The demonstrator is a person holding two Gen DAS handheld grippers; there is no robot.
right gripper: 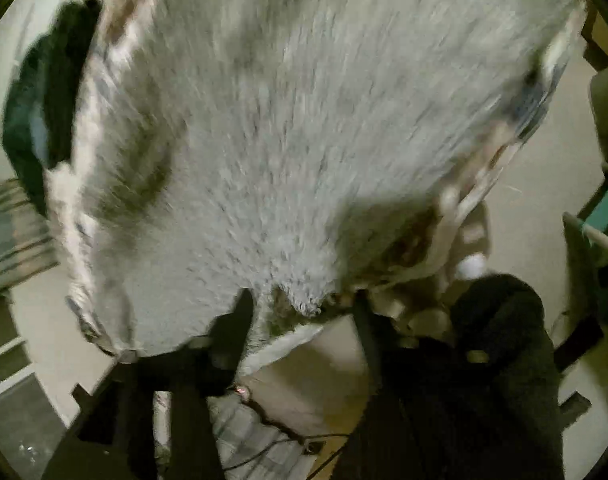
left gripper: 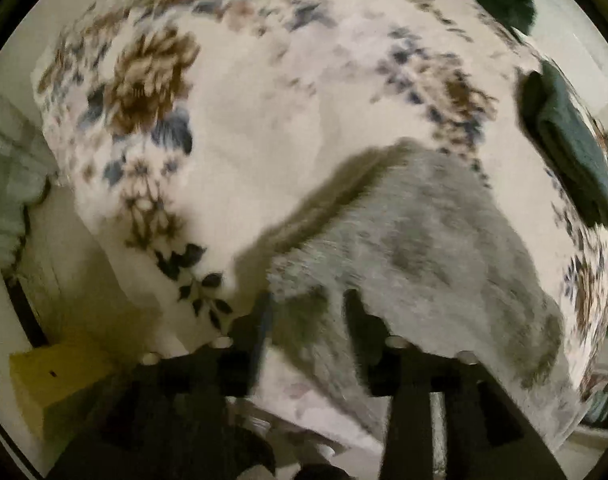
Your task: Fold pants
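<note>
Home bedroom: floral bedspread (left gripper: pixel 264 120)

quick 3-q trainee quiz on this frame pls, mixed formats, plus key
1. True or false: the grey fleece pants lie on a floral bedspread.
2. Pick one. In the left wrist view, what sits at the bedspread's right edge? A) a folded dark green garment B) a red towel C) a white shoe
3. Fill in: grey fabric shows between the fingers of the left claw and of the right claw; the jaws of both stand ___ (open or shut).

Key: 1 true; 2 A; 3 open.
</note>
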